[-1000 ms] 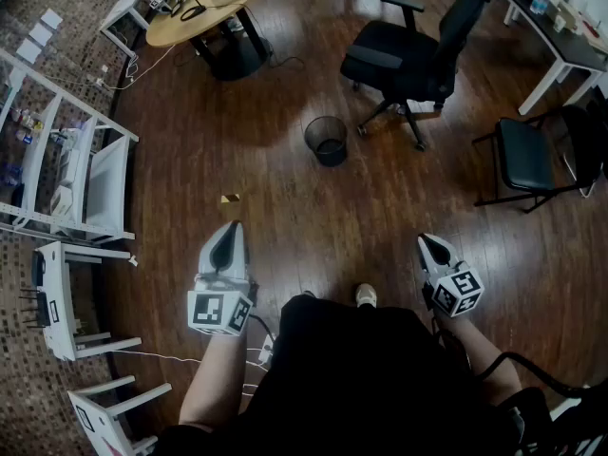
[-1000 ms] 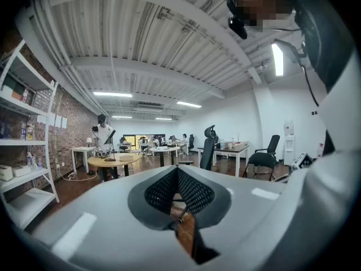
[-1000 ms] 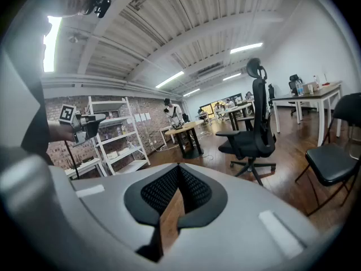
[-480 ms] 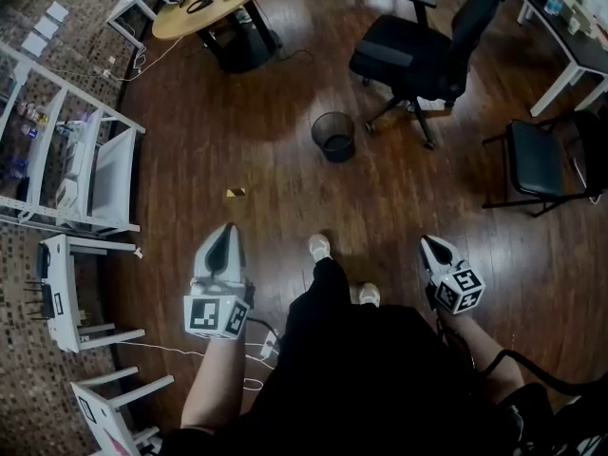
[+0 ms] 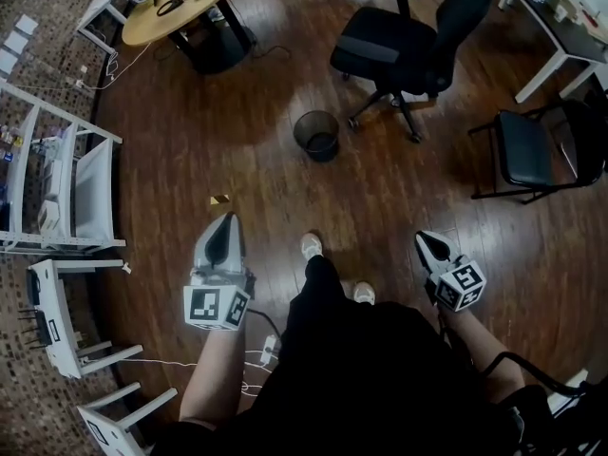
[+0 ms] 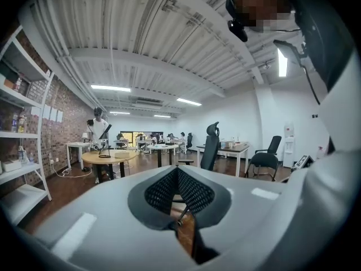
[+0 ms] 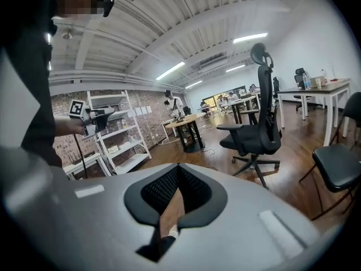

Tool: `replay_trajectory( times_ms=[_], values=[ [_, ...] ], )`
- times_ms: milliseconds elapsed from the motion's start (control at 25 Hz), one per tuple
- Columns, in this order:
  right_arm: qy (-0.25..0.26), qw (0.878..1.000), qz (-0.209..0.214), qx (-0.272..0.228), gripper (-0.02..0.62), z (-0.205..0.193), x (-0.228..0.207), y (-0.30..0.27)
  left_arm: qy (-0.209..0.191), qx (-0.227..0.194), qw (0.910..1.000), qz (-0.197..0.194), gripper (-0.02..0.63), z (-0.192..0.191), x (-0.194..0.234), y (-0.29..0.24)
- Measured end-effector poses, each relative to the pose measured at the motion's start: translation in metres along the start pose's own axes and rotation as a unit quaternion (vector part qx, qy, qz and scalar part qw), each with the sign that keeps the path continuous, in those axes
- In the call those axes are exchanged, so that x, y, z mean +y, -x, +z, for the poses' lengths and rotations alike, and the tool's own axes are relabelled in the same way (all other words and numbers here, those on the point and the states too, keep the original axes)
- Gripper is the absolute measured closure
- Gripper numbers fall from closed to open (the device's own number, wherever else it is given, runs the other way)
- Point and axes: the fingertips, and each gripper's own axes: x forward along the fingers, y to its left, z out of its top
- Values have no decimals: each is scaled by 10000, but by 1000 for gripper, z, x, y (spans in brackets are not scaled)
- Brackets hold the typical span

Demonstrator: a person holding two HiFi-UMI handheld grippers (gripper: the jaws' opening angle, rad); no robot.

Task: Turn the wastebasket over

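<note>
Seen from above, I stand on a dark wooden floor [image 5: 247, 150] in an open office, with a hand-held gripper in each hand at waist height.

The left gripper [image 5: 225, 220] points ahead. Its grey jaws are closed together, with nothing between the black mesh pads. The right gripper [image 5: 424, 239] is the same, with its jaws pressed together and empty. Each gripper carries a marker cube [image 5: 217, 307] printed with black-and-white square code patterns. These are patterns rather than words.

The wastebasket [image 5: 317, 135], a round black mesh bin, stands upright on the floor with its open mouth facing up. It is well ahead of both grippers and touches neither. It sits just beside the wheeled base of a black office chair [image 5: 399, 46].

One of my pale shoes [image 5: 311, 246] is stepped forward between the grippers. A small tan scrap [image 5: 219, 199] lies on the floor ahead of the left gripper.

To the left are white shelves [image 5: 66, 174]. Farther off there is a round wooden table [image 5: 176, 3]. To the right are a black side chair [image 5: 532, 150] and a white desk [image 5: 560, 27].

In the left gripper view, white sheets [image 6: 53, 114] hang on a brick wall, their print too small to read. A person [image 6: 98, 130] stands beyond the round table.
</note>
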Motion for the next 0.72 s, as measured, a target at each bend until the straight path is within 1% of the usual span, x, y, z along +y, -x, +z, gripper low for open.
replay_trajectory(
  times_ms=[80, 240, 320, 520, 720],
  values=[
    [41, 10000, 47, -21, 592, 4, 2, -5, -36, -83, 9999, -80, 606, 6, 1, -15],
    [10, 9998, -180, 41, 592, 9, -3, -15, -89, -103, 9993, -345, 606, 13, 7, -40],
    [47, 9997, -241, 48, 592, 14, -6, -24, -91, -122, 9992, -376, 606, 13, 15, -52],
    [237, 9994, -228, 65, 592, 31, -1, -51, -52, -165, 9988, -448, 606, 14, 37, -77],
    [208, 9989, -411, 103, 592, 64, 1, -79, -6, -165, 9984, -536, 606, 11, 67, -99]
  ],
)
